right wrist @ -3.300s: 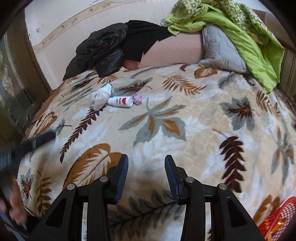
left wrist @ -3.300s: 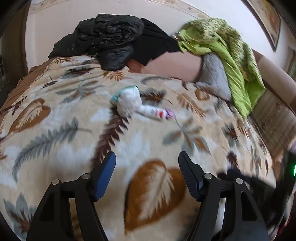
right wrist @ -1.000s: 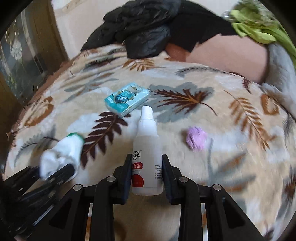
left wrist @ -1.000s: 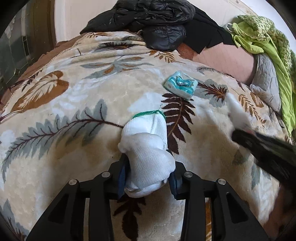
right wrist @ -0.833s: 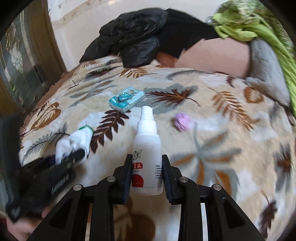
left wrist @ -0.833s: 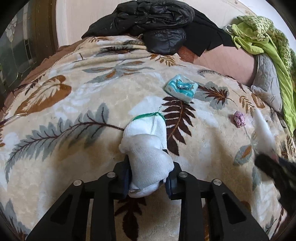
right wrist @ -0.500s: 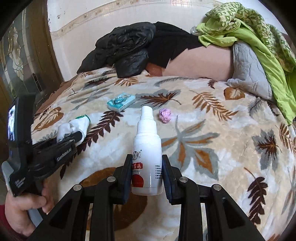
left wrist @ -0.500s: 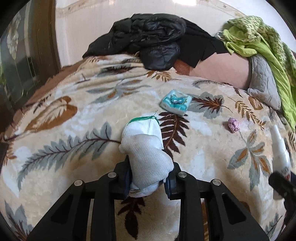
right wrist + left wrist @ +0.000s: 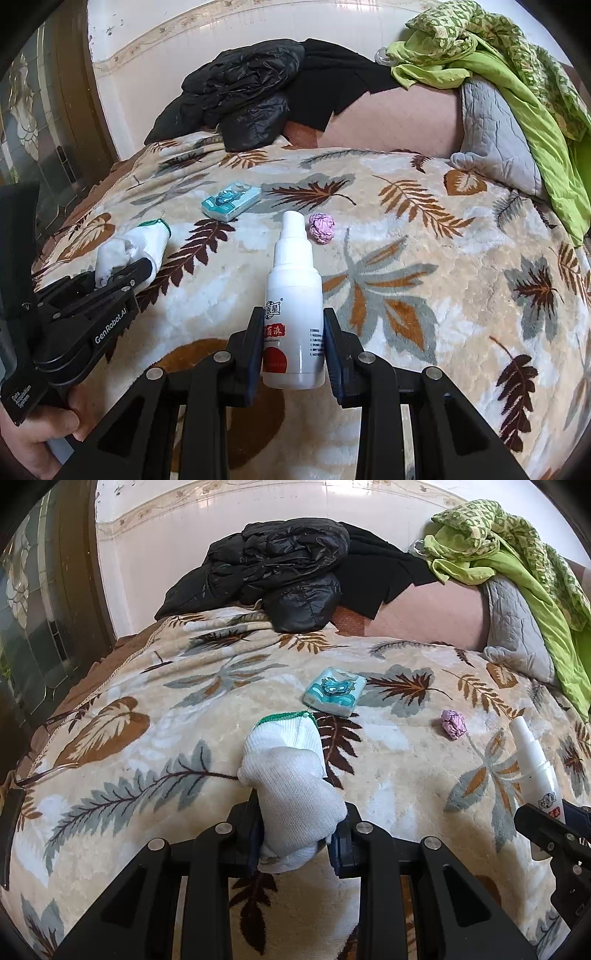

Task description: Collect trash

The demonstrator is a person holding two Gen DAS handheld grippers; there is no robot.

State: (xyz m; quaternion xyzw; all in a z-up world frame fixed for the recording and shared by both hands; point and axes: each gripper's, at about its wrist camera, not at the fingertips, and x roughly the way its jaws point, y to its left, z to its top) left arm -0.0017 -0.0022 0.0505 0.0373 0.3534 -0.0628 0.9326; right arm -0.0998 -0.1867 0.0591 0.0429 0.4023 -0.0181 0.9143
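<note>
My left gripper (image 9: 297,840) is shut on a white knitted glove with a green cuff (image 9: 288,779), held above the leaf-patterned blanket (image 9: 147,746). My right gripper (image 9: 293,349) is shut on a white spray bottle with a red label (image 9: 293,314), also lifted. The bottle shows at the right edge of the left wrist view (image 9: 535,768); the glove shows in the right wrist view (image 9: 133,247). A teal tissue pack (image 9: 334,696) and a crumpled pink paper ball (image 9: 453,724) lie on the blanket beyond the grippers; both also show in the right wrist view, pack (image 9: 231,201), ball (image 9: 322,228).
Black jackets (image 9: 273,576) are piled at the far edge of the bed. A grey pillow (image 9: 495,144) under green cloth (image 9: 517,62) lies at the far right. A dark door frame (image 9: 70,590) stands at the left.
Both grippers closed on their items earlier and have since lifted and drawn back from the bed; the glove and bottle came up with them. The tissue pack and pink ball have stayed put.
</note>
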